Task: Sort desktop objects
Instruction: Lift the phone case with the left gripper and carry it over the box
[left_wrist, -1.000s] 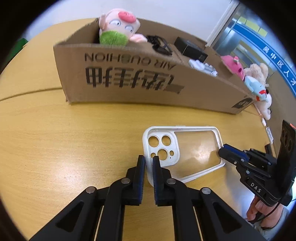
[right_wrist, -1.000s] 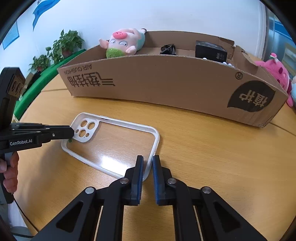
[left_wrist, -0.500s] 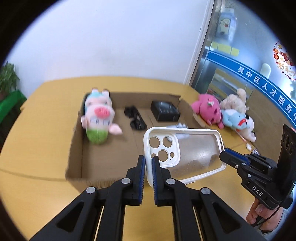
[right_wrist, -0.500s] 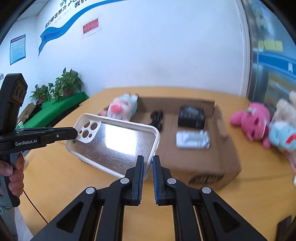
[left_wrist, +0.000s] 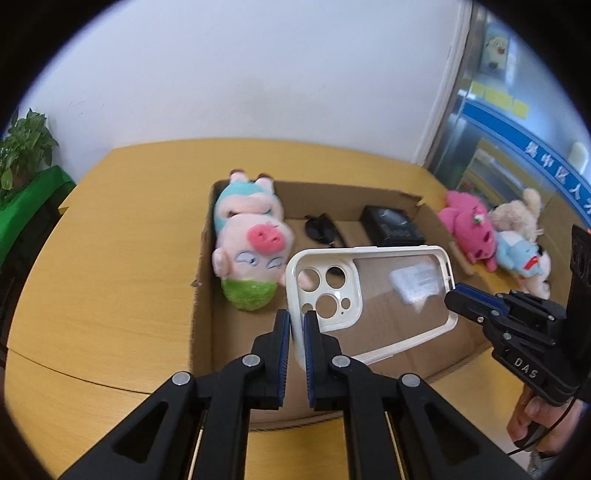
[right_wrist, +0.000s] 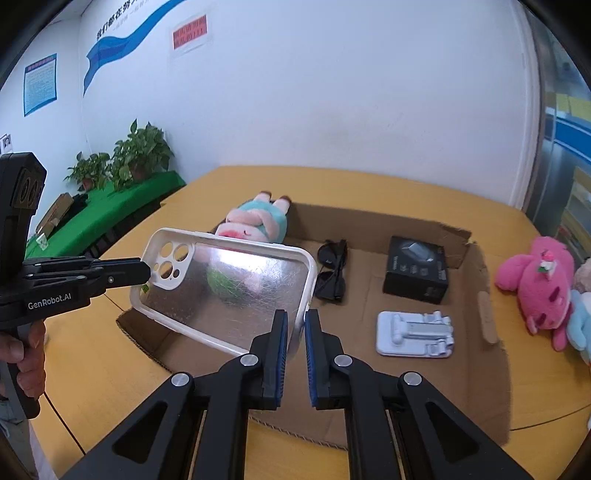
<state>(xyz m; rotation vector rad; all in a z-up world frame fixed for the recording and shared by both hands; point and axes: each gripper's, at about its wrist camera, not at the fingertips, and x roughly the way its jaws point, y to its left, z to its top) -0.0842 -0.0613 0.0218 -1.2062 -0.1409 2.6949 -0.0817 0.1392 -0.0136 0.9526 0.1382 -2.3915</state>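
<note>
In the left wrist view, the left gripper sits at lower centre, its fingers narrowed on the camera-hole end of the phone case. The case hangs in mid-frame above the open box. At right, the right gripper touches the case's far end; its grip there is hard to judge from this angle. Inside the box lie a pig plush at left, sunglasses and a black carton toward the top. Pink and blue plush toys lie on the table at upper right.

In the right wrist view, the right gripper at lower centre pinches the case's plain end between narrow fingers. The left gripper enters from the left edge and meets the camera end. The case hovers over the box's left half. A white stand lies on the box floor at right of centre, below the carton.
</note>
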